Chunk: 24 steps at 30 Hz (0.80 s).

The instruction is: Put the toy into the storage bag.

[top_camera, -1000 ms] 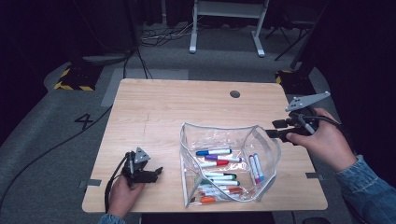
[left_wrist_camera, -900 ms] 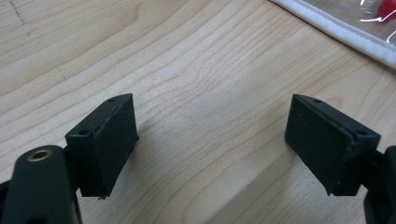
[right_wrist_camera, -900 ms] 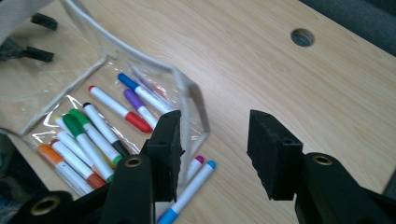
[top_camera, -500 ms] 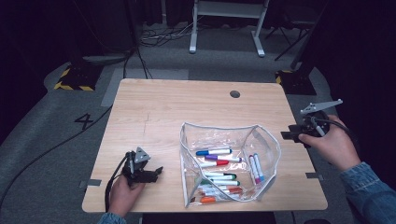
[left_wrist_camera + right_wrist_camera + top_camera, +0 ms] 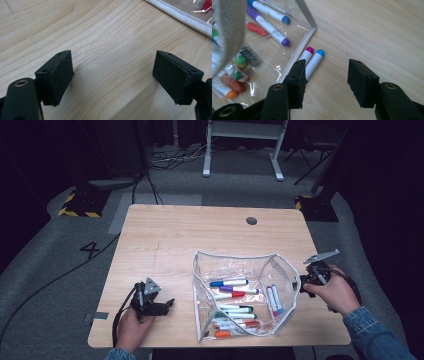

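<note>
The table (image 5: 200, 235) is pale wood with a fine, visible grain and a smooth, matt finish. The pouch (image 5: 220, 265) on it is clear, glossy plastic that catches white glints, and it is edged with a woven off-white cloth binding. The markers (image 5: 229, 282) inside have smooth plastic barrels with coloured caps. The pads (image 5: 60, 75) of the left hand-held gripper (image 5: 113, 77) look like matt black rubber, faintly rough. The floor (image 5: 60, 270) is grey carpet, dull and coarse.
</note>
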Motion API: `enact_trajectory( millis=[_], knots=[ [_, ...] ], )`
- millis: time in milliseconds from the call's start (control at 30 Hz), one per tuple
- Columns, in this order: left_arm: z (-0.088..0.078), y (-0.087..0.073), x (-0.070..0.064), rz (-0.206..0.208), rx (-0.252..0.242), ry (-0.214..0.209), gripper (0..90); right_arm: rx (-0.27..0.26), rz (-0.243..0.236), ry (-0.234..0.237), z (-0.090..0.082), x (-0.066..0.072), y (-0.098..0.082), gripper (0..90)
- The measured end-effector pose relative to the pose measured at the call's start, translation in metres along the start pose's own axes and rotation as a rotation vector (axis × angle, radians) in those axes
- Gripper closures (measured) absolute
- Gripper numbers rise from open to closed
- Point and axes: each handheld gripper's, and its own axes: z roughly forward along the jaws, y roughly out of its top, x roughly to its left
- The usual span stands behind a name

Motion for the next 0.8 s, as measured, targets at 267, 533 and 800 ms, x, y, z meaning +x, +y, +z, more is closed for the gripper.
enact_trajectory(
  millis=[267, 533, 800],
  knots=[
    [0.0, 0.0, 0.0, 0.001, 0.0, 0.0, 17.1, 0.044, -0.003, 0.049, 0.034, 0.009, -0.015, 48.7],
    [0.0, 0.0, 0.0, 0.001, 0.0, 0.0, 17.2, 0.067, 0.028, 0.092, 0.057, 0.008, -0.028, 49.4],
    [0.0, 0.0, 0.0, 0.0, 0.0, 0.0, 17.2, 0.115, 0.011, -0.036, 0.053, 0.005, -0.031, 76.8]
  ],
)
